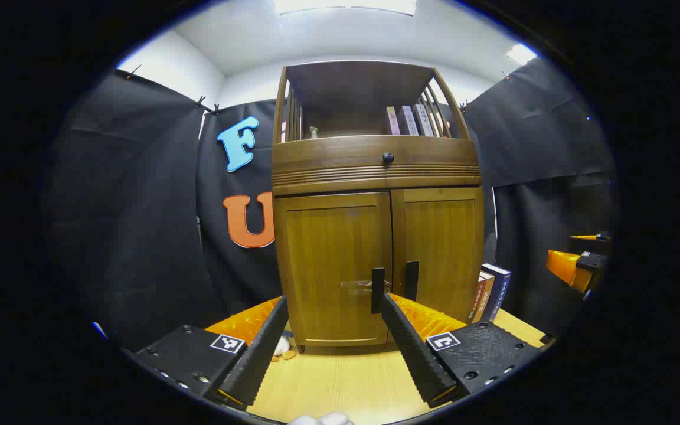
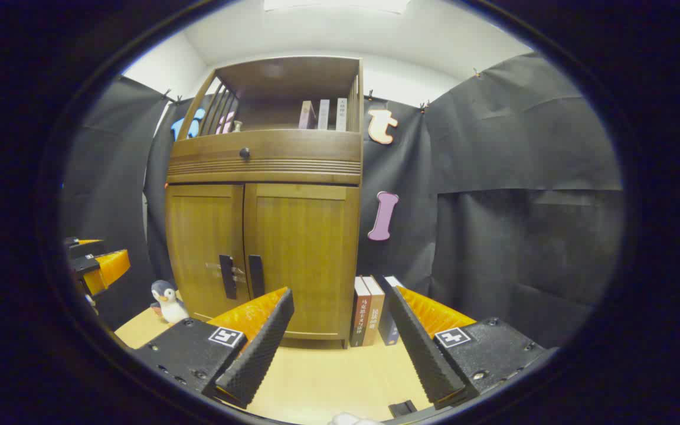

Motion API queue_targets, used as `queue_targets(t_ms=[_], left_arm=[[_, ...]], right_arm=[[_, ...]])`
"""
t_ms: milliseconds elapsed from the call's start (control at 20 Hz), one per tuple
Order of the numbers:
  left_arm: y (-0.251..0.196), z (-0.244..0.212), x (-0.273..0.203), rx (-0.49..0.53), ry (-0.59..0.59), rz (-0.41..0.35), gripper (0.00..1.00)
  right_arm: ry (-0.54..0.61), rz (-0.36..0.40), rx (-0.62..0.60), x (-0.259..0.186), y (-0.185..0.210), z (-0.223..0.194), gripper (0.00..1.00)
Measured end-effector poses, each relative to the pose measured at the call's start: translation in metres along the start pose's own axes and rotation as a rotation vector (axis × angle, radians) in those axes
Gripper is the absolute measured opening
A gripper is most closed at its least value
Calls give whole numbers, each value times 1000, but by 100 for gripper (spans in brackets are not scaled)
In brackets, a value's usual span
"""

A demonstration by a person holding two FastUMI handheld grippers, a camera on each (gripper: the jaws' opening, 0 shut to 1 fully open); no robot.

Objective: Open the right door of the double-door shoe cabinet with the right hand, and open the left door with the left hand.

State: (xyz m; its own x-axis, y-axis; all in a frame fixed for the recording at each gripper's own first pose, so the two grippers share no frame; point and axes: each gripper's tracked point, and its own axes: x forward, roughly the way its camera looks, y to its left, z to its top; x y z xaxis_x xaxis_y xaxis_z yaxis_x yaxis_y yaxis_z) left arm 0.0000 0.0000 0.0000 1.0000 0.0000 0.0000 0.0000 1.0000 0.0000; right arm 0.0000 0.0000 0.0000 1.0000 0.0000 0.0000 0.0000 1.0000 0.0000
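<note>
Both doors of the shoe cabinet (image 1: 378,236) stand closed at twelve o'clock on the worktop (image 1: 346,378); left gripper (image 1: 334,313) and right gripper (image 2: 340,307) wait short, jaws wide for the handles.

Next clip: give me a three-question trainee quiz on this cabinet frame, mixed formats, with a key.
1. True or false: both doors of the shoe cabinet are shut.
2. The toy penguin stands beside which door? A) left door B) right door
3. Fill in: the left claw and right claw are both ____.

Key: 1 true; 2 A; 3 open, holding nothing.
</note>
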Motion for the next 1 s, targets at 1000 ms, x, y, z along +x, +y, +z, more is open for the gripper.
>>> queue_targets(t_ms=[1000], left_arm=[[29, 3, -24, 1, 7, 43, 96]], right_arm=[[40, 40, -31, 42, 26, -41, 100]])
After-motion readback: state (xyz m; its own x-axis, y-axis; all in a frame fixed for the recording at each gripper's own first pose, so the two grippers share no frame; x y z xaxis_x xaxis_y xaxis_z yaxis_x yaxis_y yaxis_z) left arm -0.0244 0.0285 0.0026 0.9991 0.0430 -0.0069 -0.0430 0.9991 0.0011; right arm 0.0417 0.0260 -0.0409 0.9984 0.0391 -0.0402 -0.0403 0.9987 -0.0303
